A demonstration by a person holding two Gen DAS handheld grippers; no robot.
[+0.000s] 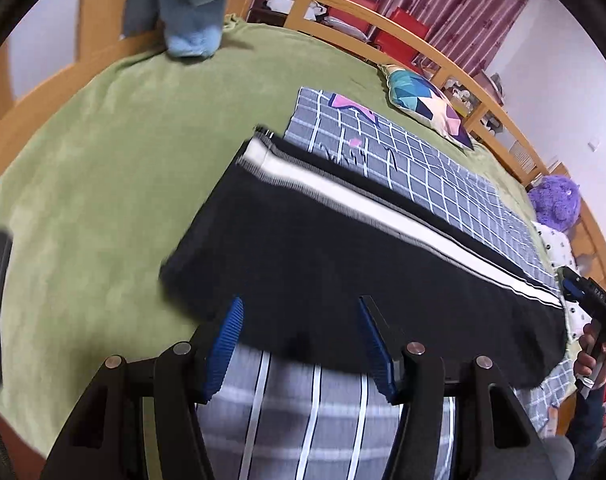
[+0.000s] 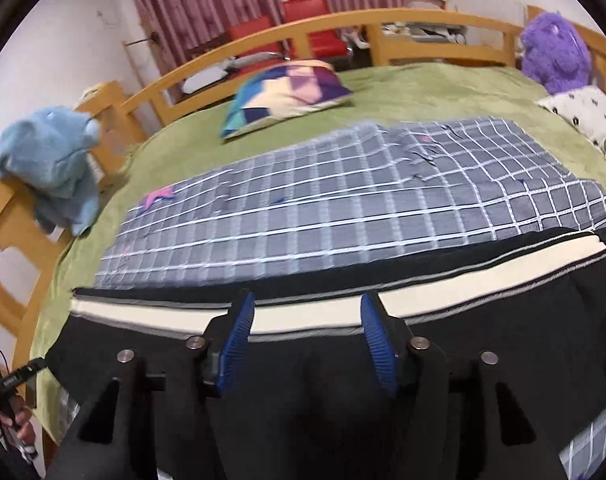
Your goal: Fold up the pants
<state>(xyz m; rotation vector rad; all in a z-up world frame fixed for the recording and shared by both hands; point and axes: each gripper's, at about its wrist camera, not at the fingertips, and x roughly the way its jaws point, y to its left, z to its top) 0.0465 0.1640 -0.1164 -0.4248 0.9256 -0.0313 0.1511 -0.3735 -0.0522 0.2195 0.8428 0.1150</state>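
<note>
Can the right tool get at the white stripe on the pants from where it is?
Probably yes: the right tool is open directly above the pants, the white stripe showing between its fingers, nothing covering it.

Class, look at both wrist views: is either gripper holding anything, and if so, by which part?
Nothing is held. The left gripper and the right gripper both stand open over the black pants, jaws apart, gripping no fabric.

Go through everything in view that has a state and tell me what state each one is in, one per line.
Left gripper: open, holding nothing.
Right gripper: open, above the pants.
Black pants: folded lengthwise, lying flat, white stripe on top.
Checked blanket: spread flat on the bed.
Patterned pillow: lying on the bed.
</note>
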